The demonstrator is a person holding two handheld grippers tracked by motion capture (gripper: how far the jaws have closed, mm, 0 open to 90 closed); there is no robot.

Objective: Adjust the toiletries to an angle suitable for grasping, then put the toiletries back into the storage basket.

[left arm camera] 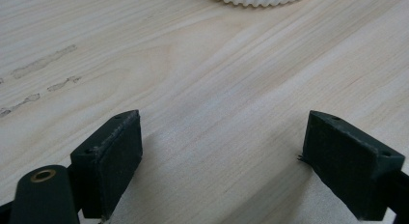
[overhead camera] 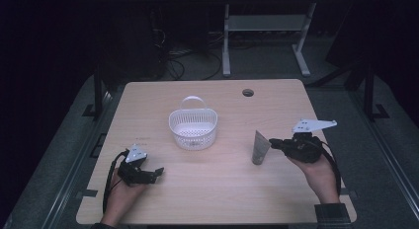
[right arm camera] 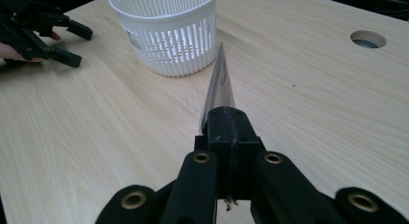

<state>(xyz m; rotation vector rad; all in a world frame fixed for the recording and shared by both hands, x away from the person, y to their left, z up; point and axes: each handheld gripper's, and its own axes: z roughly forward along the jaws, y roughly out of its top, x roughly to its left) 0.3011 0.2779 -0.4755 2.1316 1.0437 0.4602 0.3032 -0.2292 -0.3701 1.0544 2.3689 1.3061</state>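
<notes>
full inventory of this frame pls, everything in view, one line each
pale wooden table: 1, light wood, fills the middle; round cable hole near its far edge
white slotted plastic basket with handle: 1, white, table centre, empty as far as visible
grey squeeze tube: 1, silver-grey, standing cap-down right of the basket, its flat end pinched in the right tool
metal desk frame: 1, light grey, on the floor beyond the table
left tool: 1, black, near left of table, jaws apart, nothing between them
right tool: 1, black, closed on the tube
</notes>
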